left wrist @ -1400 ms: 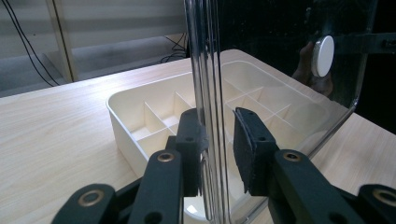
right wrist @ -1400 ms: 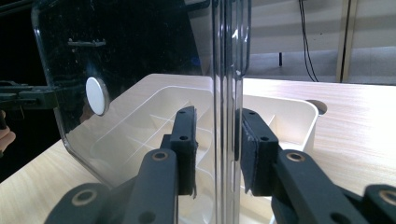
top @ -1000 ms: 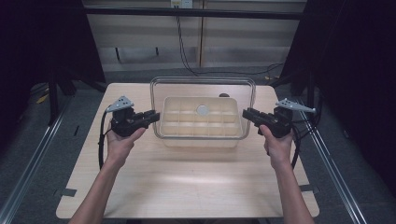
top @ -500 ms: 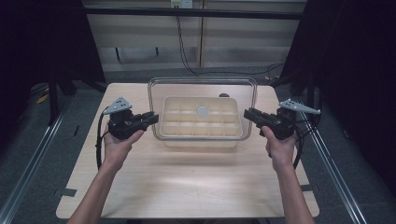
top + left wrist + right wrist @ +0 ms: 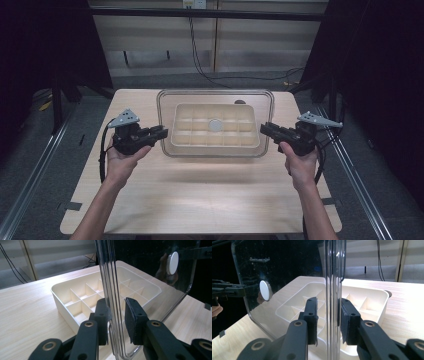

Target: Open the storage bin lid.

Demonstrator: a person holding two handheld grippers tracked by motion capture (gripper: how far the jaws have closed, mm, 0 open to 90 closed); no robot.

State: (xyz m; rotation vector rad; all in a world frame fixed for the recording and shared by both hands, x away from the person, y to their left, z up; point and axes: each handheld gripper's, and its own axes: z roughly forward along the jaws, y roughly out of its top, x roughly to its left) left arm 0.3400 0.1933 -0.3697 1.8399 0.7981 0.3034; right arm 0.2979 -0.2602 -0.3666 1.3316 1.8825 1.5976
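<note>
Two hand-held grippers (left, right) straddle clear lid edges, jaws apart.

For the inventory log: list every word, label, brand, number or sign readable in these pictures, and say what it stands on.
None can be read. The clear lid, its white round knob, the cream compartment tray, the left gripper and the right gripper carry no legible text.

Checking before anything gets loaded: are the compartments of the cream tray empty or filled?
Empty. In the left gripper view the divided tray shows bare compartment floors, and so does the right gripper view; the white disc sits on the clear lid.
</note>
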